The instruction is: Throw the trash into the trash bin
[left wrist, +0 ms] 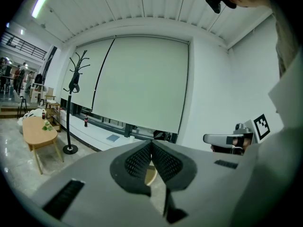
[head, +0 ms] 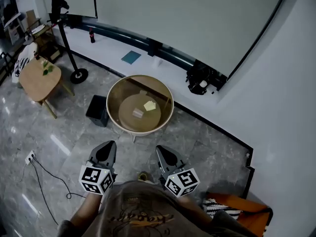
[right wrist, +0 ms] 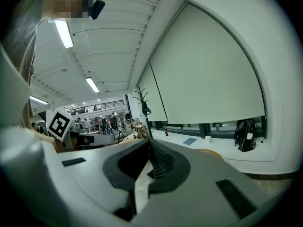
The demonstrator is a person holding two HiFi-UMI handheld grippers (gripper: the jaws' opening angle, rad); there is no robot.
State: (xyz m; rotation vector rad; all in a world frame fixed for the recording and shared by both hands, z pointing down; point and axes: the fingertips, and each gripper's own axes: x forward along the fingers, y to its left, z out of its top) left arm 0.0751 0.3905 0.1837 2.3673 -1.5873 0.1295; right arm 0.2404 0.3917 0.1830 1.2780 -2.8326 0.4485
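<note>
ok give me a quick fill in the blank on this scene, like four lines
1. The trash bin on the floor is ___ in colour.
2. In the head view it stands to the ___ of the round table.
3. The left gripper and the right gripper both have their fingers ___.
4. Each gripper holds ___.

Missing words: black; left; shut; nothing

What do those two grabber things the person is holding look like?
The left gripper and the right gripper each have a grey body that narrows to a point. Their dark fingers are covered in a bumpy grid. At the back of each sits a white cube printed with black square markers. The person wears a grey-brown shirt with a dark print.
</note>
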